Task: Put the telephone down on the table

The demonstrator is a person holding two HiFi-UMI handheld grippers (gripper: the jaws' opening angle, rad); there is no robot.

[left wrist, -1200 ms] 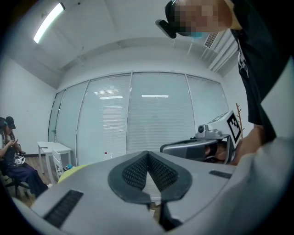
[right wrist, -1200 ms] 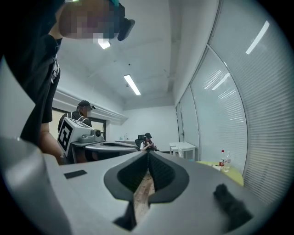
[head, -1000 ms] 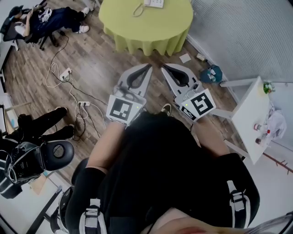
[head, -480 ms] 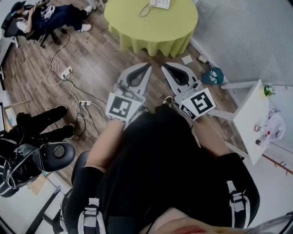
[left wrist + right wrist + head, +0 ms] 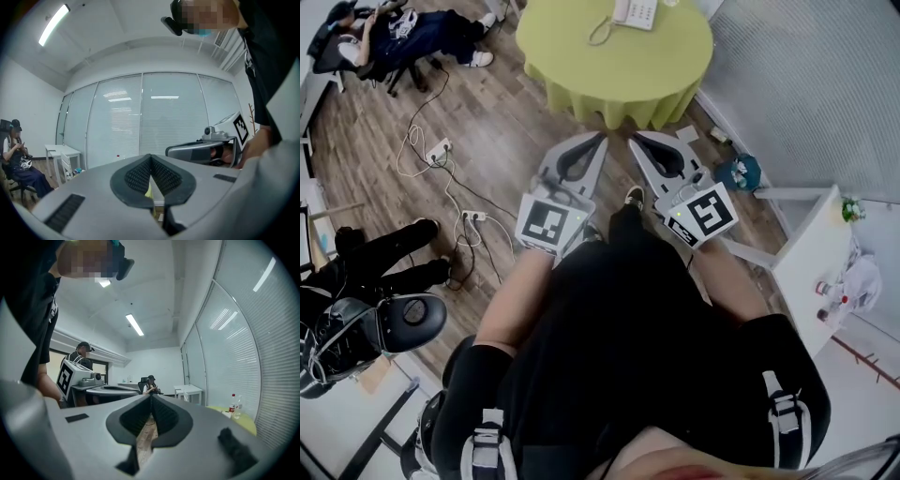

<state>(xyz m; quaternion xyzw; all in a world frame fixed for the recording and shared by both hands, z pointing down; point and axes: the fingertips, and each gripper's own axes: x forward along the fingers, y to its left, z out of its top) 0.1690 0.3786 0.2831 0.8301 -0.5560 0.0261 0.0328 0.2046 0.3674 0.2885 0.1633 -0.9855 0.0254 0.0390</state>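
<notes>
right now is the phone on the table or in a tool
On the table: the phone lies on its green top.

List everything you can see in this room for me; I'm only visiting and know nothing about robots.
Round table: one, yellow-green cloth, top centre of the head view.
Telephone: one, white, on the round table's far side.
Side table: one, white, at right.
Teal object: one, on the floor near the side table.
Power strips: two, white, on the wooden floor at left, with cables.
Seated person: one, dark clothes, top left.
Black chair: one, lower left.
Left tongs: one, grey, shut and empty, pointing towards the round table.
Right tongs: one, grey, shut and empty, beside the left.
Wearer's body: black clothing, bottom.
</notes>
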